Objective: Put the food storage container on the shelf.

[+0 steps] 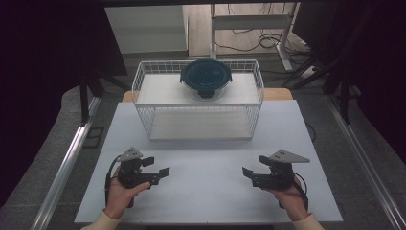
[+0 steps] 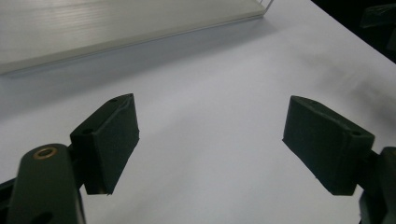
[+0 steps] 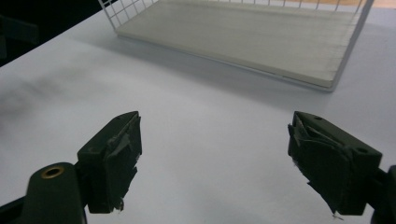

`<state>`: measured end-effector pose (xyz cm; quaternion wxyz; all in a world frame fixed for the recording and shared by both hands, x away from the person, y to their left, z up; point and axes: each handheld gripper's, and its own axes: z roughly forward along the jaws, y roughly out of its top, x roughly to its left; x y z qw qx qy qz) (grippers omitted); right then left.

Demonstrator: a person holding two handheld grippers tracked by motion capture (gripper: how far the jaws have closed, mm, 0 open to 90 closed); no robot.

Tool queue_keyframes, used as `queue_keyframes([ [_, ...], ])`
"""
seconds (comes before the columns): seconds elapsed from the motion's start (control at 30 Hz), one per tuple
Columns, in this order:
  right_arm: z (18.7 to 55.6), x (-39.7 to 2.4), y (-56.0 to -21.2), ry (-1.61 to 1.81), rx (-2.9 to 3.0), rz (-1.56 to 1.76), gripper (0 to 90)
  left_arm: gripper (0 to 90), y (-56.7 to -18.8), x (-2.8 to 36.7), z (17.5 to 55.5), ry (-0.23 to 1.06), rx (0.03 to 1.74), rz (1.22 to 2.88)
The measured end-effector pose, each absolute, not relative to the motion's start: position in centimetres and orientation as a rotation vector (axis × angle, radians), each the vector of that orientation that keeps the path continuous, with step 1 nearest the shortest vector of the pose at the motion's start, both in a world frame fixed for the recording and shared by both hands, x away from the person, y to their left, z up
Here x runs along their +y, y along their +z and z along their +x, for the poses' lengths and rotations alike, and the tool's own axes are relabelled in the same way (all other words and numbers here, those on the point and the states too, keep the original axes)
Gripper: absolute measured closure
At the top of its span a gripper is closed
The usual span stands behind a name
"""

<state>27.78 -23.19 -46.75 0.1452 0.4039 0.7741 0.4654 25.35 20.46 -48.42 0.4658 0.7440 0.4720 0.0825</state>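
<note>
High view: your left gripper [image 1: 159, 166] and right gripper [image 1: 247, 173] hover low over the near part of the white table [image 1: 206, 191], well apart, each held in 1 hand, with their jaws pointing inward toward each other. Both sets of jaws stand spread with nothing between them. Beyond them, at the middle of the table, stands a white wire rack [image 1: 198, 98] with 2 levels; a round container with a dark lid [image 1: 206, 78] sits on its upper shelf, right of the shelf's centre, and the lower shelf [image 1: 198, 125] lies bare. Left gripper view: your 2 black jaws rise from the bottom corners, set wide apart over bare table surface [image 2: 210, 121], gripping nothing; the front edge of the rack's lower shelf [image 2: 116, 25] runs across the top left. Right gripper view: your 2 jaws again stand wide apart and unloaded above the table [image 3: 205, 140]; worn, torn padding shows on their inner faces. The rack's wire side [image 3: 126, 9] and its lower shelf [image 3: 252, 39] lie ahead, near the top of the frame.
</note>
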Motion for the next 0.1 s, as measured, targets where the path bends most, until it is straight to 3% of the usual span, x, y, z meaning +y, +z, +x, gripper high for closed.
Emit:
queue_keyframes([
  [0.1, 27.73, -23.41, -46.91, 1.323, 2.212, 1.154, 16.5, 18.3, -49.14, 20.58, 25.3, 0.2, 1.171, 1.826],
])
